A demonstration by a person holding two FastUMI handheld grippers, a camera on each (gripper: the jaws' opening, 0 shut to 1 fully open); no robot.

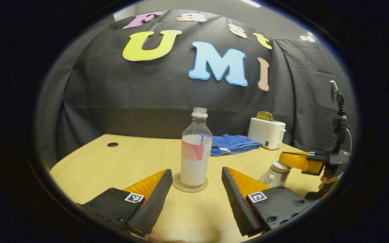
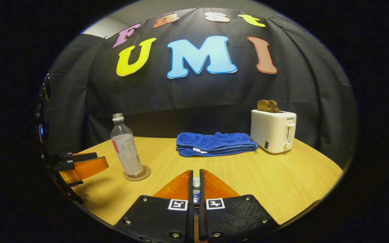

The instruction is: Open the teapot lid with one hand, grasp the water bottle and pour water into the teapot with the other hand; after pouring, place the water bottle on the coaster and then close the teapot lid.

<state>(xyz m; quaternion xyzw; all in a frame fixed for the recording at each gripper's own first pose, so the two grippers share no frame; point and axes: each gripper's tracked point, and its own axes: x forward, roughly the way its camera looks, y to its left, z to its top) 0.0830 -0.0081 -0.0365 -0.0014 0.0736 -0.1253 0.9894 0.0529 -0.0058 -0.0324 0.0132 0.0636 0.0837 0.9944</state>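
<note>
My left gripper (image 1: 197, 199) gapes before the water bottle (image 1: 196, 152) on its coaster (image 1: 190, 186); right gripper (image 2: 196, 189) pinches the teapot (image 1: 275, 173) lid knob, which could slip.

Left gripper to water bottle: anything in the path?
Nothing visible. In the left gripper view the left gripper is open, and the water bottle stands on the coaster straight ahead, with bare table between. The teapot sits off to the right, with the right gripper at its lid.
</note>
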